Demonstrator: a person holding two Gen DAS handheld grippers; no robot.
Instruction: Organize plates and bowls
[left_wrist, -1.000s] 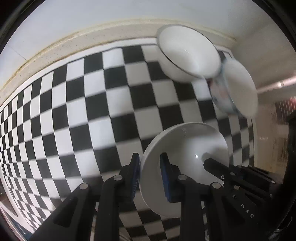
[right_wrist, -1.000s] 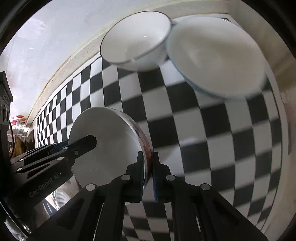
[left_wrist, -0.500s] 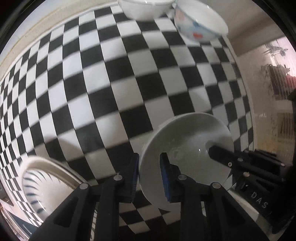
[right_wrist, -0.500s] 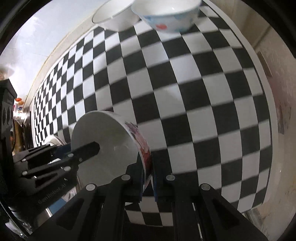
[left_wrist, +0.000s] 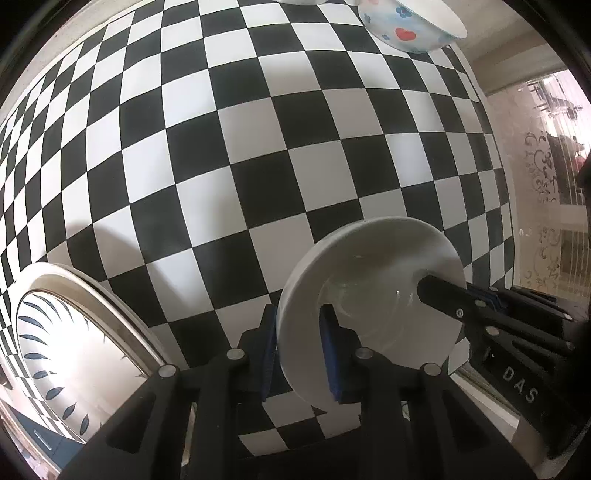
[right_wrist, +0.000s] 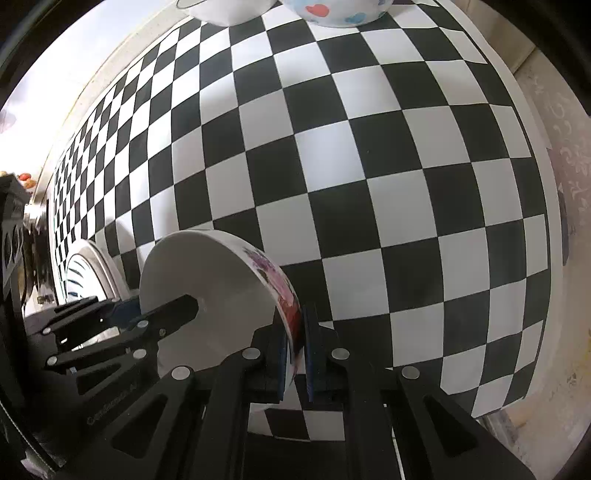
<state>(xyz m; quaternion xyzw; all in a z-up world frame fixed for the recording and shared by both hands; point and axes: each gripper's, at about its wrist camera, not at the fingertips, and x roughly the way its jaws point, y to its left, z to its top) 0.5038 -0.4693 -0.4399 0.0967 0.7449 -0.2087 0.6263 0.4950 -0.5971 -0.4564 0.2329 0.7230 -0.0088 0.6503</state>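
Left wrist view: left gripper (left_wrist: 298, 347) pinching near rim of white bowl (left_wrist: 369, 299), jaws narrow on its wall. Bowl tilting on edge, opening facing right, interior showing empty. Right gripper (left_wrist: 439, 295) biting opposite rim. Hovering over checkered table (left_wrist: 258, 147). Blue-leaf plate (left_wrist: 70, 343) sitting lower left. Heart-print bowl (left_wrist: 410, 26) standing at far edge.

Right wrist view: right gripper (right_wrist: 295, 350) clamping same bowl, jaws narrow; only here showing floral print on outer wall. Opening facing left, toward left gripper. Plain white bowl (right_wrist: 225, 11) sitting beside heart-print bowl, far edge; contents not visible.
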